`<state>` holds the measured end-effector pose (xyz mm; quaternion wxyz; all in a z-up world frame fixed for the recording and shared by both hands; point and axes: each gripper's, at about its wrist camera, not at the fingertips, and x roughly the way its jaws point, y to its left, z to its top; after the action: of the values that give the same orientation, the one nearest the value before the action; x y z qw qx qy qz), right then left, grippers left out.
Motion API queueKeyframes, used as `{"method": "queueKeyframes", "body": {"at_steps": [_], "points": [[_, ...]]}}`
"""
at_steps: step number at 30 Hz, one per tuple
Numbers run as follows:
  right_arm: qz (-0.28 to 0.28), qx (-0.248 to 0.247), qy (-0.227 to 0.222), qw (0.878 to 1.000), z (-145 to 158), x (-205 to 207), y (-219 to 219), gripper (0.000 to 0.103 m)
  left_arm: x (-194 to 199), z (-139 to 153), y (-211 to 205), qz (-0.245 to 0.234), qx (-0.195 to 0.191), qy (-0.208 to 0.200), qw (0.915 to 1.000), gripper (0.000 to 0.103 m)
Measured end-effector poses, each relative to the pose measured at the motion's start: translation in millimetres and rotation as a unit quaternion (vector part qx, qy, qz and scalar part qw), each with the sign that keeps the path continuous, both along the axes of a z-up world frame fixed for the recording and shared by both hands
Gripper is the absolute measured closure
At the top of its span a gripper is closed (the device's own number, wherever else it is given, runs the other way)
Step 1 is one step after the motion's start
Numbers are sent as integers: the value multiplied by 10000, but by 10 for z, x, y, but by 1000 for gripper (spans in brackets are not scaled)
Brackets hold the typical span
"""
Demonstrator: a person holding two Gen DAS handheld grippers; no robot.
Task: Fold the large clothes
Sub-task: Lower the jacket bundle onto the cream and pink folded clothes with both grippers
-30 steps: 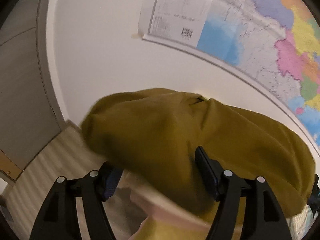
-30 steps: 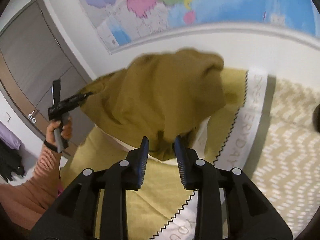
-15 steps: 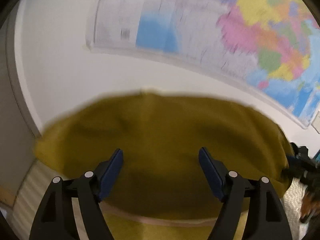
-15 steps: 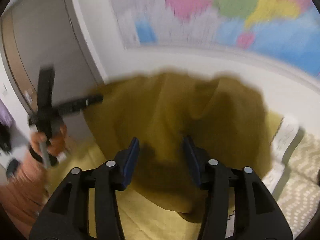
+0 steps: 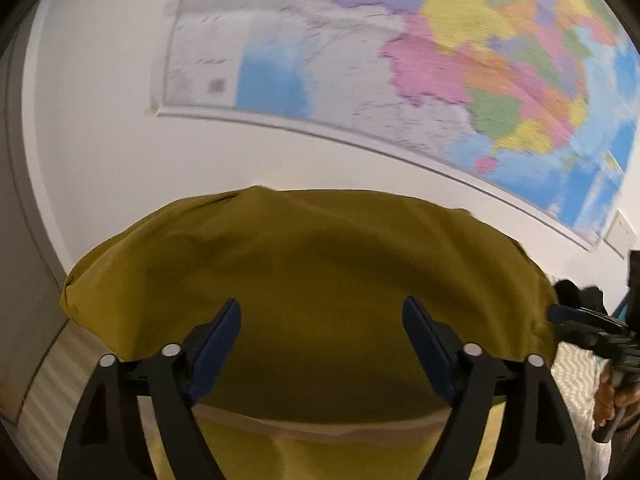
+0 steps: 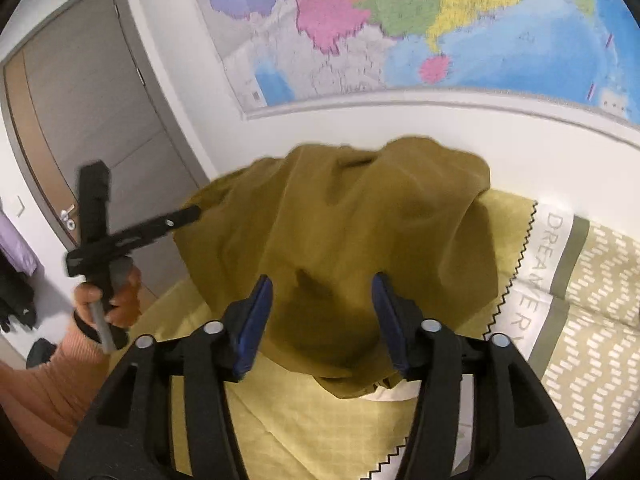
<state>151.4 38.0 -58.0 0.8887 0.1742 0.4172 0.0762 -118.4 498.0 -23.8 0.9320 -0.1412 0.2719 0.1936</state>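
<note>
One olive-yellow garment (image 6: 340,240) lies heaped on a bed (image 6: 592,320), bunched up against the far edge where the bed meets the white wall. Under it is one yellow-green bedspread (image 6: 280,420) with a zigzag border and a white band printed with large letters; further right the bedding has a pattern of pale dashes. One large coloured map (image 6: 400,20) hangs on the wall above. At the far left stands one grey door (image 6: 88,120) with a metal handle.

There are two grippers. No containers are in view.

The left gripper (image 5: 322,316), seen from its own camera, has its jaws spread wide and has just been opening further. The garment fills the view between and beyond the blue pads (image 5: 220,336), but neither pad presses on the cloth. In the right wrist view a hand (image 6: 108,300) in an orange-pink sleeve holds this gripper beside the left edge of the heap.

The right gripper (image 6: 324,296) has its jaws about half apart, also just opened. The near hem of the garment sits between them, with no pad seen clamping it. A strip of pale lining shows under that hem.
</note>
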Motion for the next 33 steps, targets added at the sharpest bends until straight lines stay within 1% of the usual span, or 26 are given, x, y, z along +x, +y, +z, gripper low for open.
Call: {"method": "queueKeyframes", "body": {"at_steps": [3,6,7,10,12,15,17,20,22,24,26,28,29,31,33], "points": [[67,38,322,9995,-207,11,60,50,45,-41,-250,-87,223,115,9996,20],[67,84,435,9990,-293,-13,88,48,87,-99,-392,-74,415,256,9988,20],[73,114,428,9990,-282,-15,86,46,91,-110,-435,-51,455,259,9986,20],[59,151,347,9993,-186,-46,84,45,60,-101,-469,16,496,240,9985,18],[53,191,255,9995,-117,-72,89,44,45,-81,-507,68,533,232,9983,13],[76,204,44,9998,11,-108,127,43,43,-57,-592,78,690,256,9973,10],[70,107,-90,9999,96,-107,165,40,40,-38,-646,90,751,244,9968,7],[47,15,-287,9996,191,-81,200,35,40,-16,-693,130,740,247,9969,7],[0,-64,-306,9995,199,-9,216,33,60,-12,-709,150,707,260,9970,7],[-83,-112,-298,9995,166,68,200,31,73,-13,-712,289,698,286,9967,7],[-95,-27,-164,9998,73,171,179,28,75,-17,-708,270,546,281,9977,7],[-145,-40,200,9997,-99,265,176,28,60,-24,-720,302,505,259,9979,7],[-138,-34,299,9995,-163,277,181,28,62,-32,-734,324,520,292,9977,7],[-121,-25,342,9993,-217,262,196,28,43,-55,-763,391,509,333,9974,7],[-125,-40,270,9995,-173,209,211,27,2,-65,-786,418,444,334,9976,7]]}}
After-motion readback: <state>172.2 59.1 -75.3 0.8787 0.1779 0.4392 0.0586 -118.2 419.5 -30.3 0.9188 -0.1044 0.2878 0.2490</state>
